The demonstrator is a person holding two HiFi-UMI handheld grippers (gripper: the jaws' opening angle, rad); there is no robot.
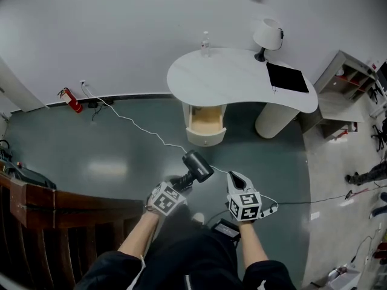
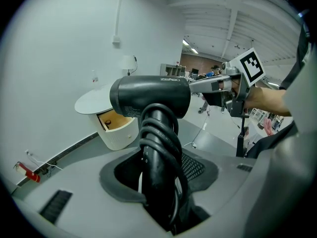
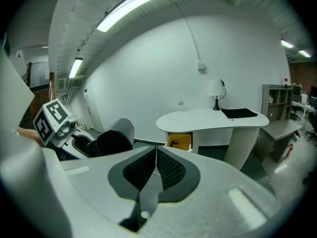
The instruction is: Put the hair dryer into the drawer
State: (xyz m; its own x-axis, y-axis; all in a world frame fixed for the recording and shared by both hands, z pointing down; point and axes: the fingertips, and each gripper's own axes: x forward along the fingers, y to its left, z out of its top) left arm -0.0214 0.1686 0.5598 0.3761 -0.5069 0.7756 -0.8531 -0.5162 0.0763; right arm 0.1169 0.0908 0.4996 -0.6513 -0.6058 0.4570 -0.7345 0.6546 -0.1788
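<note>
- Grey-green floor spreads through a wide room, and a white, curved table stands against the white wall.
- On the left gripper, the fingers pinch the handle of the black hair dryer. The dryer's cord is wound in loops round that handle.
- In that grip the hair dryer stands upright with its barrel on top. It is held in the air above the floor, well apart from the table.
- On the right gripper, the fingers are pressed together with nothing between them.
- In the head view, the right gripper sits just beside the left one, on its right, with its tip near the barrel. I cannot tell whether they touch.
- A thin white cable runs over the floor from the wall toward the two grippers.
- The drawer under the table's left end is pulled open and shows a pale wooden inside. The hair dryer is well apart from it.
- On the table stand a white lamp and a clear bottle near the wall, and a flat black mat lies toward the right end.
- A red fire extinguisher lies at the foot of the wall on the left.
- An open shelf unit stands to the right of the table.
- A dark wooden railing runs along the person's left side.
</note>
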